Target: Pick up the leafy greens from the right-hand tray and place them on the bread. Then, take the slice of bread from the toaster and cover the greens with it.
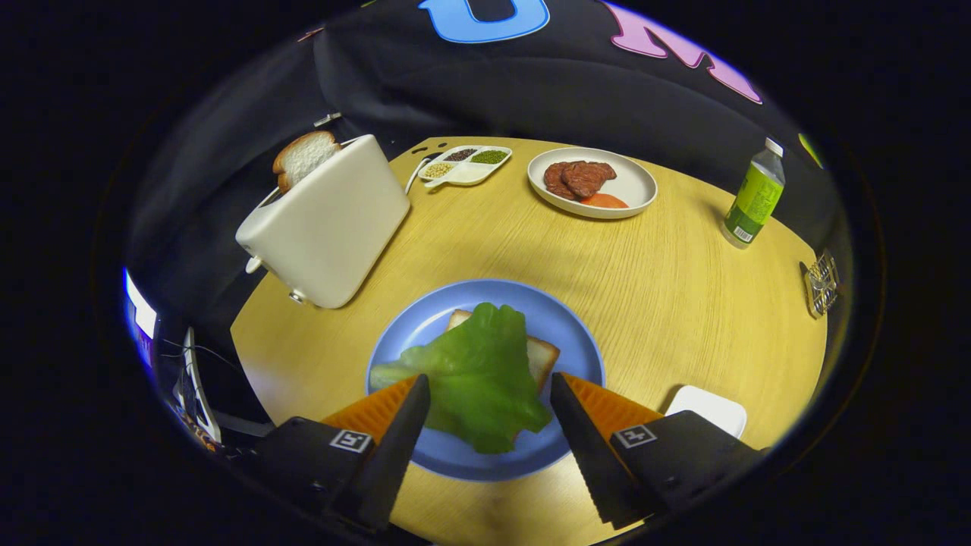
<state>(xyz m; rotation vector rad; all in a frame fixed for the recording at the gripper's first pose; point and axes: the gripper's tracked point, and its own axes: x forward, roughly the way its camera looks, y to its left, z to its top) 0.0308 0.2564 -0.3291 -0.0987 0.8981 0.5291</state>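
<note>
Hovering over the round blue plate (pixel 576 341), the claw (pixel 489 387) is spread wide and grips nothing. A floppy green lettuce leaf (pixel 478 379) lies between its fingers, draped across a slice of white bread (pixel 542 356) on that plate, with one bread corner showing past the leaf. Beyond the fingers on the pale wooden desk (pixel 683 303), a white toaster (pixel 330 224) stands with a second bread slice (pixel 303 158) sticking up from its slot. Farther back sit a divided white dish of grains (pixel 464 164) and a white plate with meat patties and tomato (pixel 592 182). A green-labelled bottle (pixel 752 197) stands well apart, and a small white tray (pixel 709 409) sits just beside the right finger.
</note>
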